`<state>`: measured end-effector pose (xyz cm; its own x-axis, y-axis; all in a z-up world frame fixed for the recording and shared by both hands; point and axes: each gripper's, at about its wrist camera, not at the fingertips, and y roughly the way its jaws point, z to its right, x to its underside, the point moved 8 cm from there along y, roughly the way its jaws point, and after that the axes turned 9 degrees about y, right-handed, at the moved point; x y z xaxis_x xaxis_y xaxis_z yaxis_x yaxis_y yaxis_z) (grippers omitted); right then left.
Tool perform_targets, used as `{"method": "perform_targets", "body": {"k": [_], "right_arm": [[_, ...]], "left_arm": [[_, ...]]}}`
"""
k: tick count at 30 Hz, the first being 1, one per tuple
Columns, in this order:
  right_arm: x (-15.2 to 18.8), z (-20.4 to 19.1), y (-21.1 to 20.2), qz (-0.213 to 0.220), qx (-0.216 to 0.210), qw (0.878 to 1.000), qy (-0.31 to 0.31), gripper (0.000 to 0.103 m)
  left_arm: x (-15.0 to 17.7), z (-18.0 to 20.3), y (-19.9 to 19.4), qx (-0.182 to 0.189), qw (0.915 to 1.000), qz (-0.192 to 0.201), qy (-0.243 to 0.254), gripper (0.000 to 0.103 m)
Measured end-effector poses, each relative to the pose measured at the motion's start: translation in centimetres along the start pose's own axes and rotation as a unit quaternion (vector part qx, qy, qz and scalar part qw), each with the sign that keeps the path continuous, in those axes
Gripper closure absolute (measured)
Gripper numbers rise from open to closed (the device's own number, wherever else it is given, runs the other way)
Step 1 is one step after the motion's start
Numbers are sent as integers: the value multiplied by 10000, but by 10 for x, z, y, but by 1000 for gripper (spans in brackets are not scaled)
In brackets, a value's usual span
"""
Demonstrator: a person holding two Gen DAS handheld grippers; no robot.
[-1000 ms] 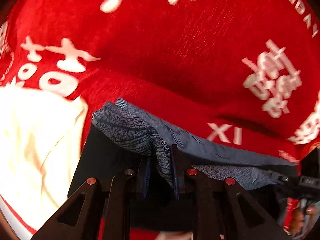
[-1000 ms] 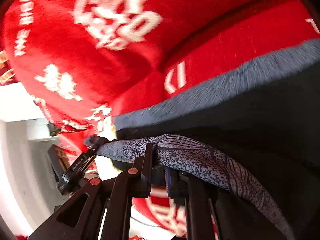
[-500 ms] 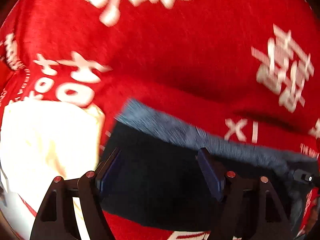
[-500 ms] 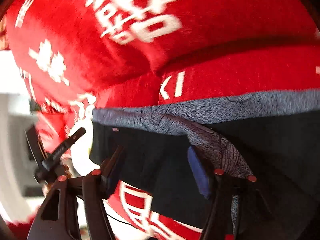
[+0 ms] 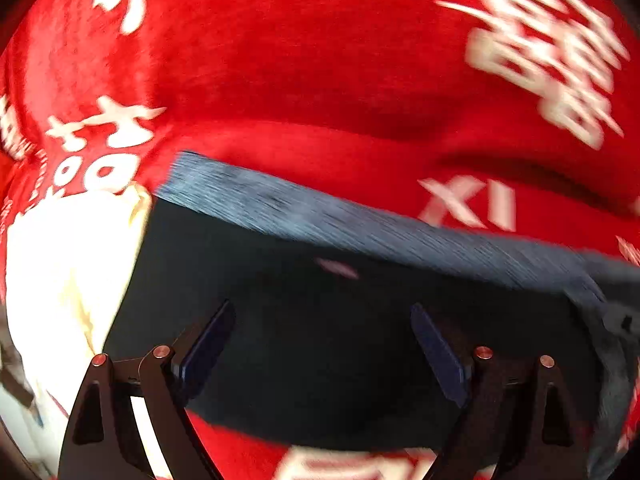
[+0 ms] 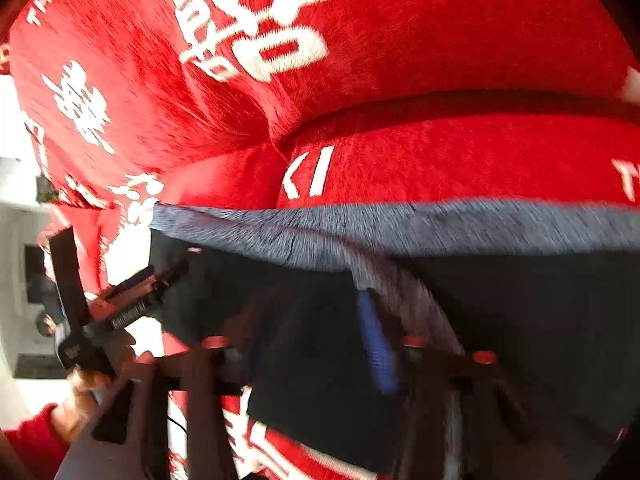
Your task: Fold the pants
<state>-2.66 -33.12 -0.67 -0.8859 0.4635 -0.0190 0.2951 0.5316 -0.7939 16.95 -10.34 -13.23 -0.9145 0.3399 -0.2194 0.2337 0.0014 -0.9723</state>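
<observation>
Pants (image 5: 328,344): dark navy, lying flat on a red blanket (image 5: 304,80) printed with white characters. In the left wrist view they fill the lower centre of the frame, with a grey-blue speckled waistband (image 5: 360,224) running as a slanted strip from centre left to the right edge. In the right wrist view the pants (image 6: 540,340) occupy the lower centre and lower right, the waistband (image 6: 400,228) forming a near-level strip across the middle of the frame, one fold of it trailing downward toward the right tongs.

Left tongs (image 5: 320,344): spread wide, nothing between the two blue pads, positioned over the dark cloth at lower centre. In the right wrist view the left tongs (image 6: 132,296) appear at centre left, at the left edge of the pants, held by a hand (image 6: 80,400) in a red sleeve.

Right tongs (image 6: 304,344): spread apart, blurred by motion, one blue pad (image 6: 376,344) clear at lower centre beside the trailing waistband fold; contact between pad and fold cannot be told.

Blanket (image 6: 440,60): covers the upper half of both views, with a dark crease crossing it above the waistband.

Cream-white cloth (image 5: 60,280): at centre left of the left wrist view, beside the left edge of the pants, overexposed.
</observation>
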Motion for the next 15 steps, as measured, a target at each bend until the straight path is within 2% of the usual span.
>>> {"method": "perform_targets", "body": {"k": [4, 7, 9, 15], "right_arm": [[40, 20, -33, 70, 67, 9994, 324, 44], [73, 43, -52, 237, 214, 9969, 720, 44], [103, 66, -70, 410, 372, 9922, 1116, 44], [189, 123, -106, 808, 698, 9725, 2071, 43]], "left_arm": [[29, 65, -18, 441, 9967, -109, 668, 12], [57, 113, -25, 953, 9898, -340, 1007, 12], [76, 143, -31, 1325, 9829, -473, 1185, 12], [106, 205, -51, 1975, 9642, -540, 1682, 12]]}}
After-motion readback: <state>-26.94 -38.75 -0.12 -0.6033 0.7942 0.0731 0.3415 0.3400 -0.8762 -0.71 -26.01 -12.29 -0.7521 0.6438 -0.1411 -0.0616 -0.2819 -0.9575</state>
